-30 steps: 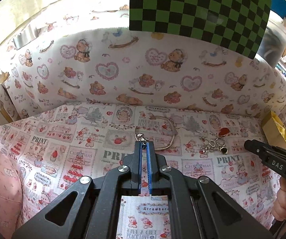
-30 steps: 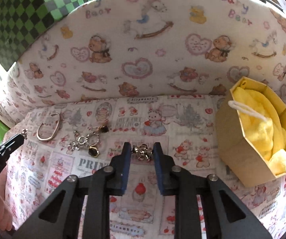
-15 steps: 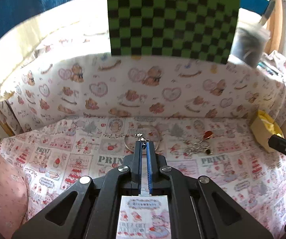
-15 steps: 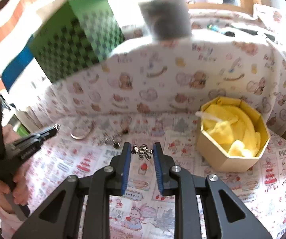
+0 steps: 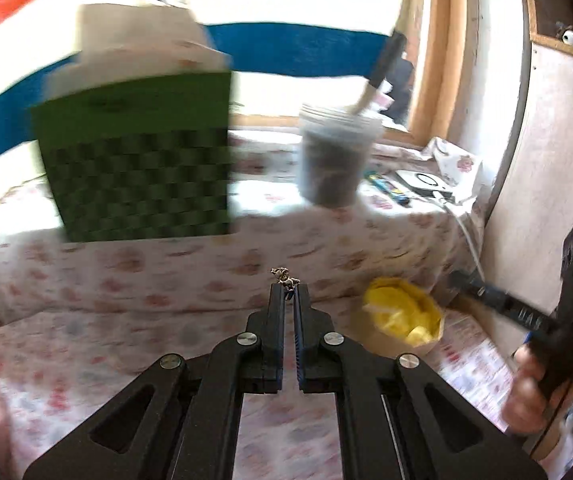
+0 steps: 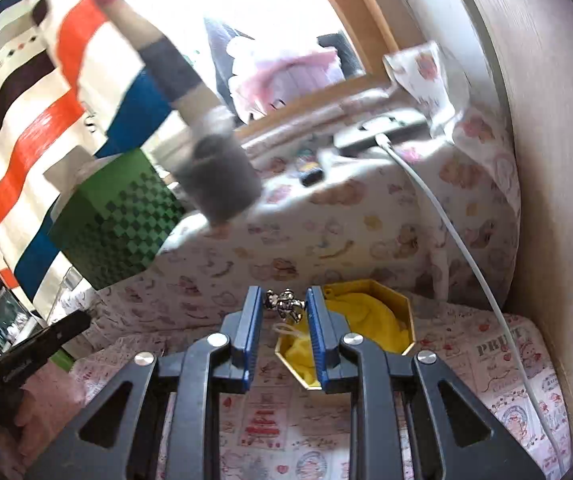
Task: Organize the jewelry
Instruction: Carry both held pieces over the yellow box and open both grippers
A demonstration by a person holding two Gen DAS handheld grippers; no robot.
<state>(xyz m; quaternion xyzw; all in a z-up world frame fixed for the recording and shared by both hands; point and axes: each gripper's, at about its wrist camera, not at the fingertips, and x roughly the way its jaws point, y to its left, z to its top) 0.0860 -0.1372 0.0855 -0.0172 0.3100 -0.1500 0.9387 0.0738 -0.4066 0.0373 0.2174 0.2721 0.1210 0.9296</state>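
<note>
Both tools lifted | right tool [image 6: 284,307] pinches knobbly silver charm [image 6: 285,304] (metal) | hexagonal box [image 6: 400,312]

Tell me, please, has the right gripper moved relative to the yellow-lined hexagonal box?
Yes. The right gripper, shut on a small silver charm, has swung right and closer; the yellow-lined hexagonal box now sits directly behind its fingertips.

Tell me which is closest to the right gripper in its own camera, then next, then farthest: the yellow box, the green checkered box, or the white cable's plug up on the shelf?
From the right gripper, which pinches a small silver charm:
1. Yellow box, just beyond the fingertips, slightly right.
2. Green checkered box, farther back on the left.
3. White cable's plug, up on the shelf at the back right.
</note>
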